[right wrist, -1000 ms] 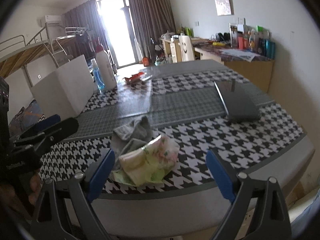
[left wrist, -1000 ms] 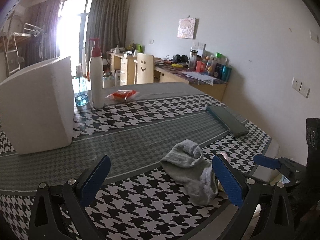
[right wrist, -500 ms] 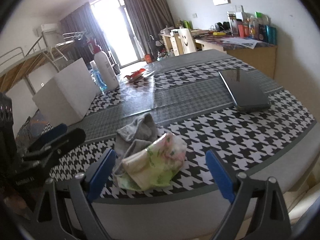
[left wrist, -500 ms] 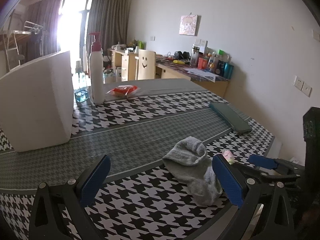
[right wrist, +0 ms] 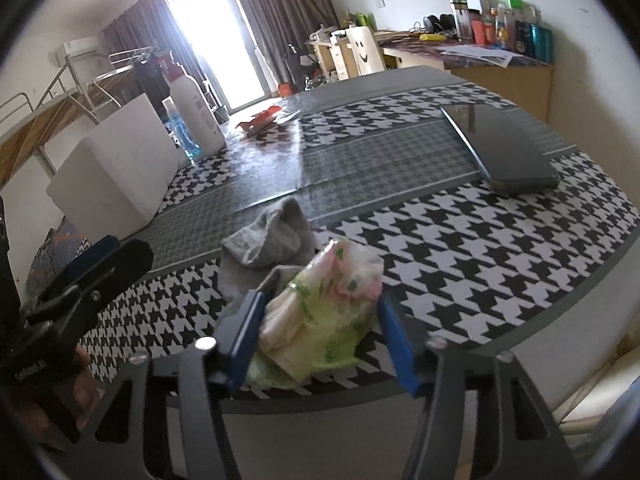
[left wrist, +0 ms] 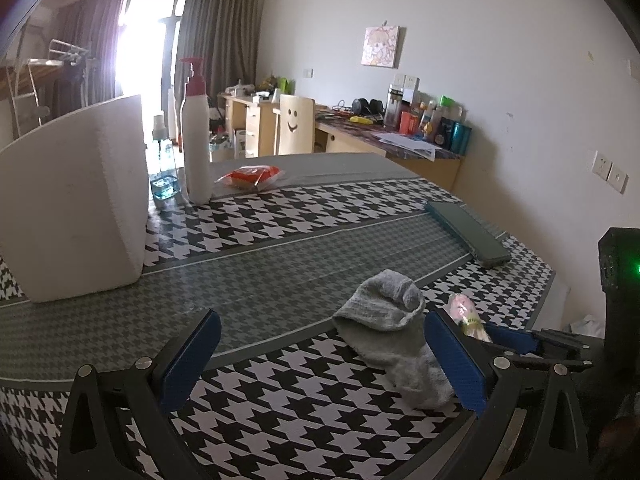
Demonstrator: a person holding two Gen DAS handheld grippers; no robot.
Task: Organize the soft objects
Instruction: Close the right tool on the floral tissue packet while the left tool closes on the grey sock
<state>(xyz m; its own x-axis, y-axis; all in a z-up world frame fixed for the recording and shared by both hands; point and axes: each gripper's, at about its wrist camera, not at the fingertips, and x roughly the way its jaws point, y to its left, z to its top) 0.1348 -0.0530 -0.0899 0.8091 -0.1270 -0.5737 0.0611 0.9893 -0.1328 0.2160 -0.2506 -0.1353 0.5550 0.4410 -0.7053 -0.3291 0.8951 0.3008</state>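
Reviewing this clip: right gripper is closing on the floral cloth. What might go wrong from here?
The floral cloth overlaps the grey sock, so lifting may drag the sock along. The right gripper, whose jaws have just been closing with the cloth between them, may only pinch loose folds that slip. Both lie near the table edge and might fall.

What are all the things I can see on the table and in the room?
grey sock: one, grey, crumpled near table's front edge
floral cloth: one, green-pink-white, beside sock, between right jaws
white box: one, white, table's left
pump bottle: one, white with red top, behind box
spray bottle: one, blue, next to pump bottle
snack packet: one, red-orange, far side
flat case: one, dark, table's right
table: one, houndstooth black-white
chair: one, wooden, smiley face
left hand-held gripper: blue pads, open
right hand-held gripper: blue pads, just been closing around floral cloth
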